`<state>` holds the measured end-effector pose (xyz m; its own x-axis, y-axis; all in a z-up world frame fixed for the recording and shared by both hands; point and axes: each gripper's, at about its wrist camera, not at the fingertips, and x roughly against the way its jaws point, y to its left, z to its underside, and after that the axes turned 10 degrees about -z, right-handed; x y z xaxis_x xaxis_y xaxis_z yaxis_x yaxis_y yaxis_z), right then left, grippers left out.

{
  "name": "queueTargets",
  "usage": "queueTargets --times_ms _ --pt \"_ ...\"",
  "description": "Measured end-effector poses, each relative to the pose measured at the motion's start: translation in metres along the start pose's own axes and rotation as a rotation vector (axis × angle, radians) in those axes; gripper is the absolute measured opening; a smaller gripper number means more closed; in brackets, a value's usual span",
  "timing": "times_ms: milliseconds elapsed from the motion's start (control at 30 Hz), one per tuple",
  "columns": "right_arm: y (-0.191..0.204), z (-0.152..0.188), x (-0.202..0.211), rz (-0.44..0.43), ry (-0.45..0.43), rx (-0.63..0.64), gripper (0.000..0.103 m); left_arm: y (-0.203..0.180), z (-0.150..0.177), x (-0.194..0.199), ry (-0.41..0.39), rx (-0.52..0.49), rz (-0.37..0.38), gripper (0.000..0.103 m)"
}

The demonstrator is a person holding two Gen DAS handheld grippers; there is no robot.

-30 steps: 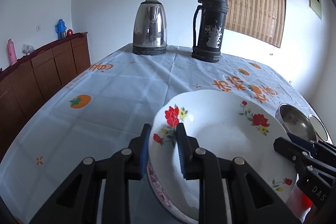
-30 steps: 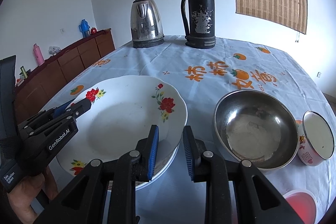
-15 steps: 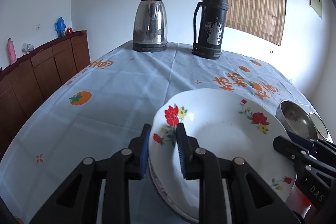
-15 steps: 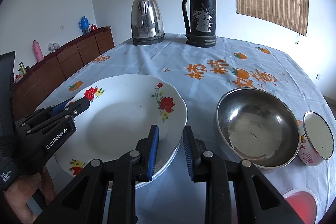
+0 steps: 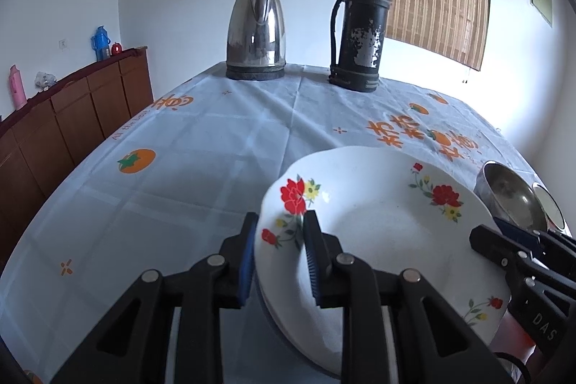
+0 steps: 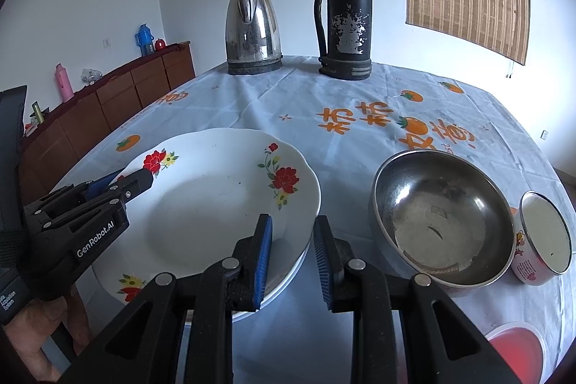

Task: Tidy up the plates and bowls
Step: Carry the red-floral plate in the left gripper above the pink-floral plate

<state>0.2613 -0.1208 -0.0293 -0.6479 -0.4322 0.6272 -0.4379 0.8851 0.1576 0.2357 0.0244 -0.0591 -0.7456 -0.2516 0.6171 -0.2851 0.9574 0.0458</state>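
We hold the floral plate (image 5: 378, 225) by both sides. In the left wrist view it fills the lower right of the frame, and our left gripper (image 5: 279, 258) is clamped on its near rim, one blue pad under the edge and the other on the top face beside the red flower. In the right wrist view the same plate sits at lower centre-left, and our right gripper (image 6: 292, 261) grips its near right rim, the left pad over the top face and the right pad outside the edge. A second plate (image 6: 288, 279) shows as a pale rim just below the held one; whether the two touch we cannot tell.

Compared with a second ago, little differs: the plate keeps the same place between the pads in both views, and the kettle (image 5: 256, 33) and the black flask (image 5: 360, 27) at the upper middle sit only slightly lower in the left wrist frame.

The steel bowl (image 6: 442, 222) stands at the lower right of the right wrist view, apart from the plate, with the small enamel cup (image 6: 543, 240) just beside it and a red lid (image 6: 518, 355) in the bottom right corner.
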Motion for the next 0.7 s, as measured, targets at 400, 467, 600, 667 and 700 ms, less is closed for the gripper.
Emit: queueTargets --times_ms 400,467,600,667,700 --pt "0.0013 0.0014 -0.0018 0.006 0.010 0.011 0.026 0.0014 0.0001 -0.0014 0.008 0.004 0.000 0.023" --pt "0.0026 0.0016 -0.0025 0.011 0.014 0.017 0.026 0.0014 0.0001 -0.0017 0.009 0.004 0.001 0.023" --pt "0.0033 0.0030 -0.0054 0.013 0.028 0.021 0.026 0.0030 0.0008 -0.0041 0.023 0.006 -0.001 0.023" --pt "0.0035 0.0034 -0.0054 0.013 0.027 0.021 0.026 0.0032 0.0011 -0.0047 0.026 0.006 -0.002 0.023" --pt "0.0037 0.0034 -0.0053 0.014 0.026 0.023 0.026 0.0031 0.0012 -0.0046 0.026 0.005 -0.002 0.023"
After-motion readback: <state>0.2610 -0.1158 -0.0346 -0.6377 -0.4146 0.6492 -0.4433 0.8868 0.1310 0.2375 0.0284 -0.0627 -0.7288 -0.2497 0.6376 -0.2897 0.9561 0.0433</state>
